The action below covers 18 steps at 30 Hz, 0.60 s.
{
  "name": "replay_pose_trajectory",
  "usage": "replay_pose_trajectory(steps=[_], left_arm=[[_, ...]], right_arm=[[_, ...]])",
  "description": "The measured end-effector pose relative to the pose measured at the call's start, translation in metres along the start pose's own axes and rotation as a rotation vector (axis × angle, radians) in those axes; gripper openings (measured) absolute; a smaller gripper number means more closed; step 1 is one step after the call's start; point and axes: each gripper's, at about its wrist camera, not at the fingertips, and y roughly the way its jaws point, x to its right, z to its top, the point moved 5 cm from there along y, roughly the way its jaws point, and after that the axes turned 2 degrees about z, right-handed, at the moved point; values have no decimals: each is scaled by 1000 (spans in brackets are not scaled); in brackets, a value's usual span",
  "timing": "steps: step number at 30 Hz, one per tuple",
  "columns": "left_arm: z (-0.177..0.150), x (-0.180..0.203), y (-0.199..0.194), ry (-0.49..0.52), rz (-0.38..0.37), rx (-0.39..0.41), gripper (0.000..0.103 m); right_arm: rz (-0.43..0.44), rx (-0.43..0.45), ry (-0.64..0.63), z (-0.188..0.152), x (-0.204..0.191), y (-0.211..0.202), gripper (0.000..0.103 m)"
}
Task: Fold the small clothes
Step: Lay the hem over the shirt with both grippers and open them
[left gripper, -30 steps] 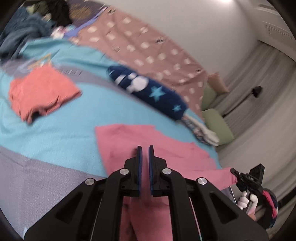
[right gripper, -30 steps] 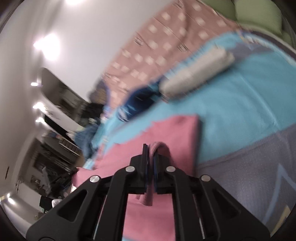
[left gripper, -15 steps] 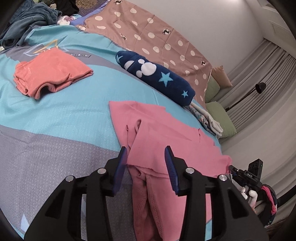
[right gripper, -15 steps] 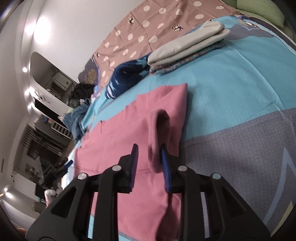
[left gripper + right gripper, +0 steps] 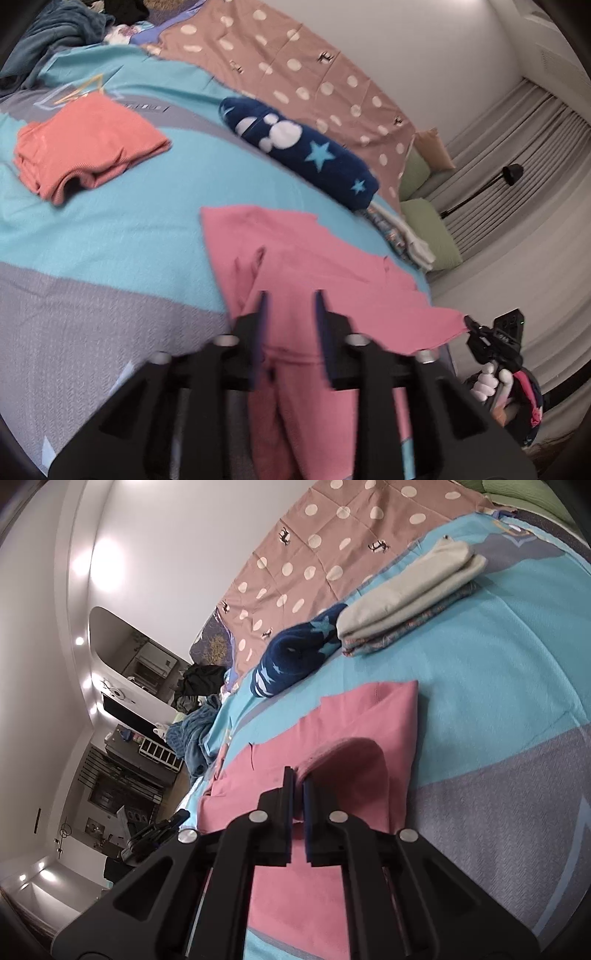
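A pink garment (image 5: 306, 266) lies spread on the blue and grey bedspread, partly folded over itself. My left gripper (image 5: 289, 299) is open just above its near part, holding nothing. In the right wrist view the same pink garment (image 5: 332, 746) lies flat with a raised fold at its near edge. My right gripper (image 5: 298, 775) has its jaws nearly together with a thin gap, right beside that fold; I cannot see cloth between them. The right gripper also shows in the left wrist view (image 5: 495, 339) at the bed's far edge.
A folded orange garment (image 5: 85, 147) lies at the left. A dark blue star-print roll (image 5: 303, 151) and a folded grey and patterned stack (image 5: 410, 598) lie beyond the pink garment. A dotted brown sheet (image 5: 295, 70), green cushions (image 5: 428, 229) and a heap of dark clothes (image 5: 195, 701) lie further off.
Both grippers let go of the pink garment and it dropped flat on the bed. The left jaws opened wide. The right jaws opened, then closed again to a thin gap.
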Motion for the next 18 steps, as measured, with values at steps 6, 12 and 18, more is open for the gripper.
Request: replay_pose_trajectory(steps=[6, 12, 18], left_arm=[[-10, -6, 7, -4, -28, -38, 4], [31, 25, -7, 11, -118, 45, 3], [92, 12, 32, -55, -1, 81, 3]], right_arm=[[-17, -17, 31, -9, 12, 0, 5], [40, 27, 47, 14, -1, -6, 5], [-15, 105, 109, 81, 16, 24, 11]])
